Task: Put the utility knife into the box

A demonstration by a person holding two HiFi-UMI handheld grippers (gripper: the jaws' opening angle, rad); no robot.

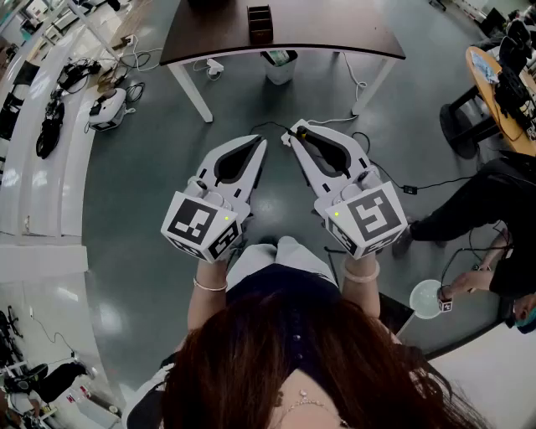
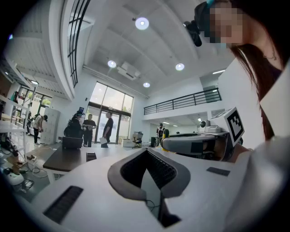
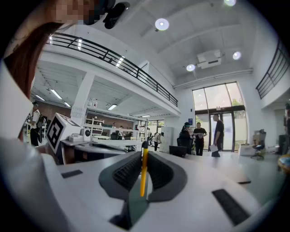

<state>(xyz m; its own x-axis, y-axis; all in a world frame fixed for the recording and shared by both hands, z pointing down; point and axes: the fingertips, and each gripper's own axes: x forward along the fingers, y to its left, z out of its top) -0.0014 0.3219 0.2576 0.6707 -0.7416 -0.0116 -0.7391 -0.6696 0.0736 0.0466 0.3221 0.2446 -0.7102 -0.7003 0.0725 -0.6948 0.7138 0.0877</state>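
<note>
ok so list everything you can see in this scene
table: one, dark top, white legs, ahead of the person
box: one, dark, compartmented, on the table
bin: one, pale, under the table
cables: several, black and white, on the floor
seated person: one, dark clothes, far right
standing people: several, dark clothes, by the glass doors
utility knife: one, yellow, in the right tool
left tool: one, white, shut, empty
right tool: one, white, shut on the knife

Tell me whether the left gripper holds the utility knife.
No, the left gripper is shut empty; the utility knife is in the right gripper.
</note>
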